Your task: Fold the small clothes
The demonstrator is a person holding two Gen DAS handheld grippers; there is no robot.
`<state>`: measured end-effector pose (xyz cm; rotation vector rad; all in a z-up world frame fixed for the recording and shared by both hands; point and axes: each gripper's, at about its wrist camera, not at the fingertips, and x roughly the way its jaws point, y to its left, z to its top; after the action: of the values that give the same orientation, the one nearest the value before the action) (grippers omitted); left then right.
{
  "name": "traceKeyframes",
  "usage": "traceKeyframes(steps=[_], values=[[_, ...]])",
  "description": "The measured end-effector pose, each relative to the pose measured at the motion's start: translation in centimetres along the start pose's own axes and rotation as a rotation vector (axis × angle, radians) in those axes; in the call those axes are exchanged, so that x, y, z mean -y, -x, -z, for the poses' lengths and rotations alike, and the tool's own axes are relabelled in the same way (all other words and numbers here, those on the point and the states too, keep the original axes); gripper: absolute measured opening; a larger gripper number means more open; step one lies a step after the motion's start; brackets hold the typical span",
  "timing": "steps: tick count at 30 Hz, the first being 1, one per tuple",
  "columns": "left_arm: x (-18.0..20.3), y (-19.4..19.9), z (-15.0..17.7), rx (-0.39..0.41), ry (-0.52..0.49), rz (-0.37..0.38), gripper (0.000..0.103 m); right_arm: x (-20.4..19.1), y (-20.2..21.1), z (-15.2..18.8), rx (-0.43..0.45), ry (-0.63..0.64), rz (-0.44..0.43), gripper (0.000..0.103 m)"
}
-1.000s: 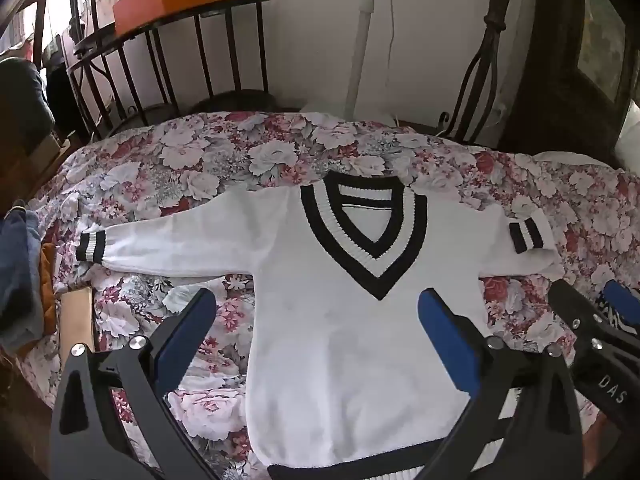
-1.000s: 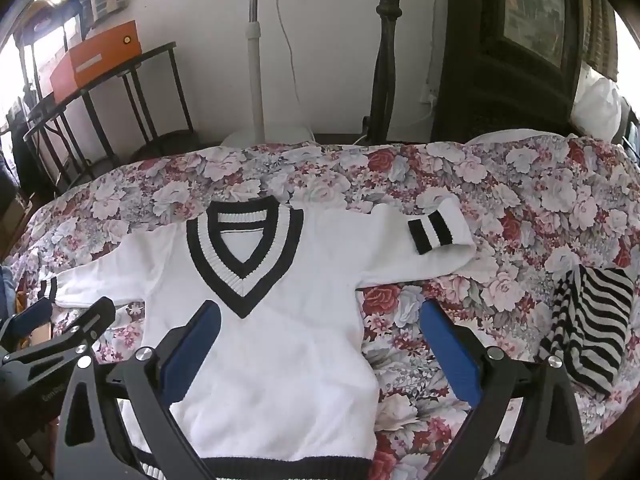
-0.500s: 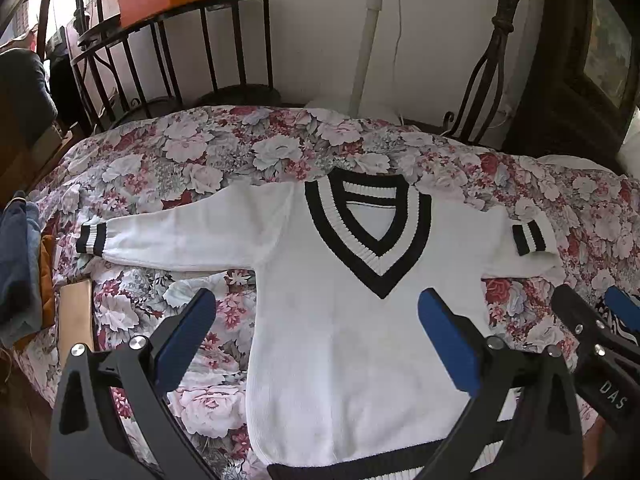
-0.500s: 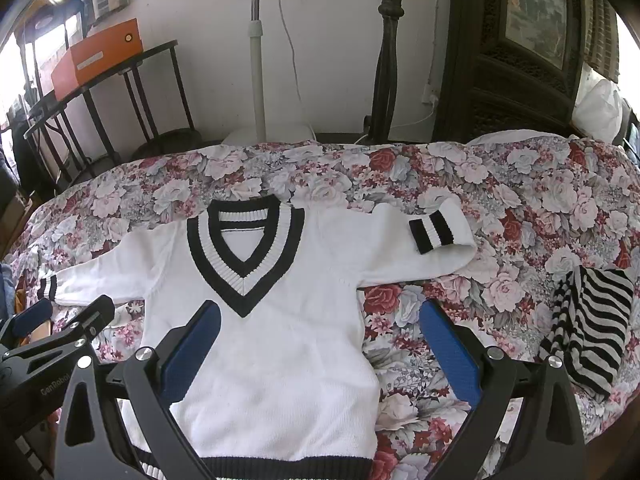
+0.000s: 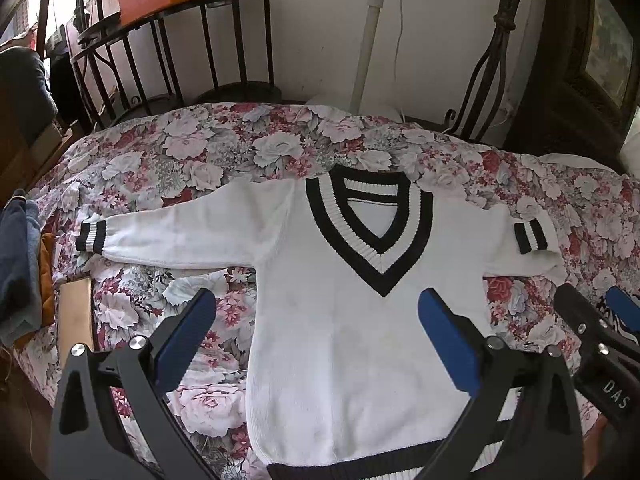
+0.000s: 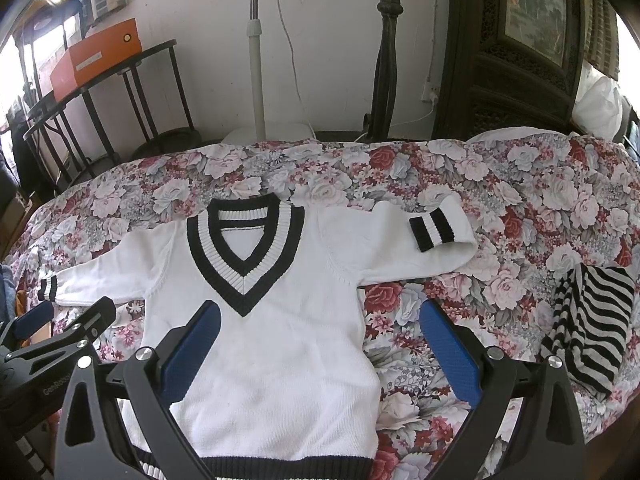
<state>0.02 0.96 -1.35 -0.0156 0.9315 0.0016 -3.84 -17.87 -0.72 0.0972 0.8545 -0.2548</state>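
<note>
Blue-padded fingers [image 5: 184, 332] of the left gripper [image 5: 316, 336] stand spread wide with nothing between them, held above the near part of the bed; one pad is over the flowered cover and the other over the garment's body. Those of the right gripper [image 6: 320, 344] are just as far apart and equally empty, one blue pad [image 6: 192, 344] above the garment and the other above bare cover to its right.

Between and beyond both tools lies the small white knitted V-neck sweater with black-striped collar, cuffs and hem [image 5: 352, 320], spread flat and face up on the rose-patterned pink and grey bedspread [image 5: 208, 152]. Its collar points away toward the wall and its dark hem band lies nearest the cameras. The left sleeve stretches straight out to the side, ending in a striped cuff [image 5: 91, 236]; the right sleeve is doubled back on itself (the cuff [image 6: 434, 229] rests on top of the sleeve, pointing inward).

A folded black-and-white striped cloth [image 6: 588, 328] sits on the cover well to the right of the sweater. Beside the bed's left edge hangs some blue denim fabric [image 5: 16, 272]. Behind the bed stand a black metal rack [image 6: 132, 100] carrying an orange box [image 6: 96, 56], and a white pole [image 6: 256, 64] against the wall
</note>
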Motion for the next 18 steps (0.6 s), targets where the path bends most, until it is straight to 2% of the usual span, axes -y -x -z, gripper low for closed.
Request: traceKeyframes(steps=[18], values=[[-0.13, -0.21, 0.46, -0.007, 0.002, -0.002, 0.099, 0.06, -0.22, 0.01, -0.007, -0.004, -0.003, 0.100]])
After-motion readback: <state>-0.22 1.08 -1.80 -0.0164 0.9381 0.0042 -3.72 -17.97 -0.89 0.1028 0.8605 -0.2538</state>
